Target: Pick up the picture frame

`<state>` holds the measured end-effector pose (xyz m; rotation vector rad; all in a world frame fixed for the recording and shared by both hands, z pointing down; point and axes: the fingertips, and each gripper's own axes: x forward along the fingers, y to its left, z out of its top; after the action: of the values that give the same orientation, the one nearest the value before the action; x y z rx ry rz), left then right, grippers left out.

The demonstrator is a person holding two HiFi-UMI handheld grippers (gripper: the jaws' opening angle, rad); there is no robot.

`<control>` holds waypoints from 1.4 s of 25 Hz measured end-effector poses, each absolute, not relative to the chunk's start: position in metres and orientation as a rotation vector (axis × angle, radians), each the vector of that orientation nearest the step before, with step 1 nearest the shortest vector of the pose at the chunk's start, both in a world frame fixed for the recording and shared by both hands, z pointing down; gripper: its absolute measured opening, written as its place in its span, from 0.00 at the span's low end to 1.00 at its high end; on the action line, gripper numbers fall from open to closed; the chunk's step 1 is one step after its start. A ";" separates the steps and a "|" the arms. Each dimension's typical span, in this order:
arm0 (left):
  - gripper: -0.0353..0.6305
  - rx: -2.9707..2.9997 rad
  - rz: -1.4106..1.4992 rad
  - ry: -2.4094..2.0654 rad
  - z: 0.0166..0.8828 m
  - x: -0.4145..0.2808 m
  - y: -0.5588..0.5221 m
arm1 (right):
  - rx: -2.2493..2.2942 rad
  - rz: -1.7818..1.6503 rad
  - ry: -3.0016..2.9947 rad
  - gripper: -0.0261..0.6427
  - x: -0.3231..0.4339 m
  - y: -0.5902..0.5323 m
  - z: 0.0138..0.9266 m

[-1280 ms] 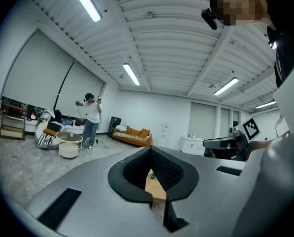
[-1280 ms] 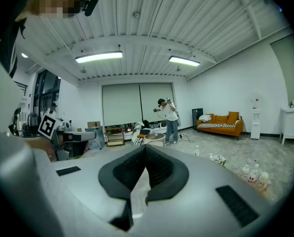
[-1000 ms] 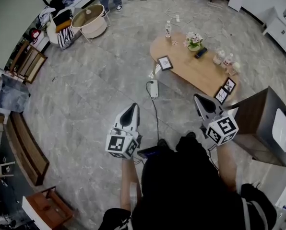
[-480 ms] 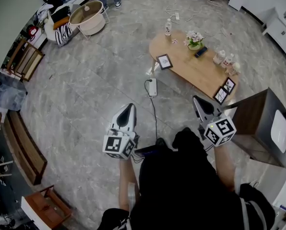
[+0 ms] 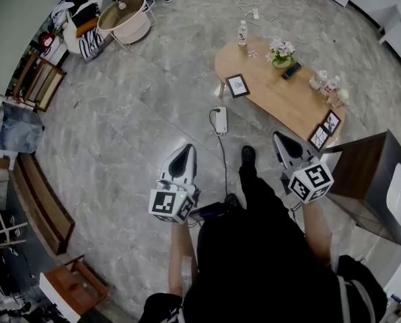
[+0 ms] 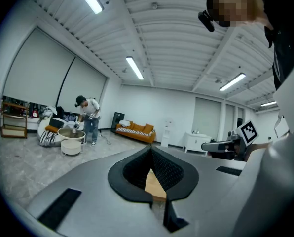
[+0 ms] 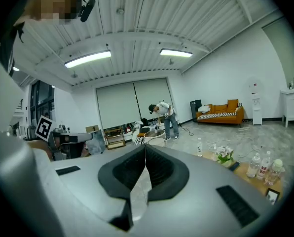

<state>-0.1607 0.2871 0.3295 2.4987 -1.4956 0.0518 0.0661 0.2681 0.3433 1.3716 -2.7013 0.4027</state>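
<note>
A black picture frame (image 5: 237,85) stands on the left end of the oval wooden table (image 5: 274,98). Two more frames (image 5: 325,130) lean at the table's near right end, and one frame corner (image 7: 273,195) shows low in the right gripper view. My left gripper (image 5: 187,149) hangs over the bare floor, well short of the table, jaws shut and empty (image 6: 150,149). Just in front of the two right-hand frames my right gripper (image 5: 278,137) is held shut with nothing in it (image 7: 145,147).
On the table are a flower pot (image 5: 282,51), a water bottle (image 5: 241,32), a phone (image 5: 291,70) and small bottles (image 5: 325,83). A power strip (image 5: 220,120) with its cable lies on the floor. A dark cabinet (image 5: 365,173) stands at right. A person (image 6: 89,117) works at a round basket table (image 5: 124,20).
The person holding the grippers has stepped toward the table, and a foot now shows ahead between the grippers. Both grippers have come closer to the table, still shut.
</note>
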 end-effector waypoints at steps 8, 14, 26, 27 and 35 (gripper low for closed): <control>0.07 2.492 0.071 -1.602 0.300 -0.158 0.191 | 1.278 0.401 -2.801 0.06 0.054 0.153 0.334; 0.07 2.478 0.067 -1.655 0.289 -0.147 0.125 | 1.195 0.375 -2.848 0.06 0.058 0.083 0.324; 0.07 2.453 0.120 -1.649 0.304 -0.131 0.055 | 1.112 0.430 -2.774 0.06 0.060 0.015 0.358; 0.07 2.449 0.123 -1.647 0.307 -0.134 0.051 | 1.112 0.435 -2.763 0.06 0.058 0.012 0.361; 0.07 2.516 0.111 -1.534 0.314 -0.157 -0.005 | 1.213 0.461 -2.655 0.06 0.035 -0.024 0.378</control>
<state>-0.1573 -0.0049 0.3144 2.5157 -1.5335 0.1110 0.0350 -0.0243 0.3781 1.2127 -2.6549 0.4615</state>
